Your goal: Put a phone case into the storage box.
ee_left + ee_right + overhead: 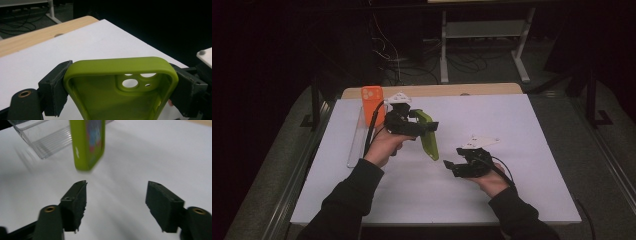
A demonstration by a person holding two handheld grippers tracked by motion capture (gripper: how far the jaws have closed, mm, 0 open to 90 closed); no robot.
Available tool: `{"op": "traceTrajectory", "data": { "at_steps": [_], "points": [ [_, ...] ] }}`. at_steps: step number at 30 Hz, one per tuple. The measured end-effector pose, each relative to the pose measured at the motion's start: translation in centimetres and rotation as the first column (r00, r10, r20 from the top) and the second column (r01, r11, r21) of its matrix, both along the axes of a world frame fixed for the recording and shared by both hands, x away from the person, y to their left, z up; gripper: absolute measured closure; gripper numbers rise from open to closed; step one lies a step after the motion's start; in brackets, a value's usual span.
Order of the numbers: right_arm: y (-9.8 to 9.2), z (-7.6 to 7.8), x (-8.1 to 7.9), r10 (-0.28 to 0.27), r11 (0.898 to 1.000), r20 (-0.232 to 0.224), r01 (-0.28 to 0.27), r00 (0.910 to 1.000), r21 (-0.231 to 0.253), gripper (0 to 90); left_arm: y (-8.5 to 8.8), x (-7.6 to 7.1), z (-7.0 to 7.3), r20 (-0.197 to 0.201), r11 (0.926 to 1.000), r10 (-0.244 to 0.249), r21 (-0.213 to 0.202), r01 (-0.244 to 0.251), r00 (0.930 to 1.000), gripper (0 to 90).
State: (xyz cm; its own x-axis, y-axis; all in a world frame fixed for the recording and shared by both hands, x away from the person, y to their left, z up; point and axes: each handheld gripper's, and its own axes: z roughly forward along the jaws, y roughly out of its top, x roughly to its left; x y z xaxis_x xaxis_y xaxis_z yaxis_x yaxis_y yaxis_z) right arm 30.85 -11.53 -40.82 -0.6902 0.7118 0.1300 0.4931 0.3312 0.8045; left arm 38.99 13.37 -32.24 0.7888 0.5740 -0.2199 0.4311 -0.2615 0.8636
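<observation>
White table (512, 200), two phone cases, one rack

The left tool (120, 87) clamps a green phone case (105, 100) across its width, one black jaw on each side edge. The case's camera cutouts face the lens. Behind lies the white desk (75, 47).

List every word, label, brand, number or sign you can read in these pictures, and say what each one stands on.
No text can be read.
green phone case: a coloured patch on its back in the right gripper view, too blurred to tell whether it holds words.
orange phone case: no lettering to make out at this size.
clear plastic stand: no marking seen.
</observation>
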Motion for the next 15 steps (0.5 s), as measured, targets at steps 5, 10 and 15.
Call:
{"op": "traceTrajectory", "data": {
  "at_steps": [5, 10, 15],
  "points": [
    [-2.3, -0.4, -0.2, 0.013, 1.000, -0.029, -0.013, 0.9995, -0.001, 19.8, 1.0, 0.4, 1.5, 0.012, 0.9994, 0.028, 0.021, -0.028, 0.9995, 14.8],
    [-4.3, -0.9, -0.9, 0.000, 1.000, -0.012, -0.001, 0.9999, -0.022, 12.6, 2.2, 0.9, 2.8, 0.039, 0.9978, 0.048, 0.044, -0.050, 0.9980, 14.8],
    [-5.8, -1.4, -1.2, 0.006, 0.999, -0.018, -0.007, 0.9998, -0.032, 1.5, 3.5, 1.2, 3.8, 0.057, 0.9944, 0.094, 0.042, -0.097, 0.9939, 14.8]
  ]
}}
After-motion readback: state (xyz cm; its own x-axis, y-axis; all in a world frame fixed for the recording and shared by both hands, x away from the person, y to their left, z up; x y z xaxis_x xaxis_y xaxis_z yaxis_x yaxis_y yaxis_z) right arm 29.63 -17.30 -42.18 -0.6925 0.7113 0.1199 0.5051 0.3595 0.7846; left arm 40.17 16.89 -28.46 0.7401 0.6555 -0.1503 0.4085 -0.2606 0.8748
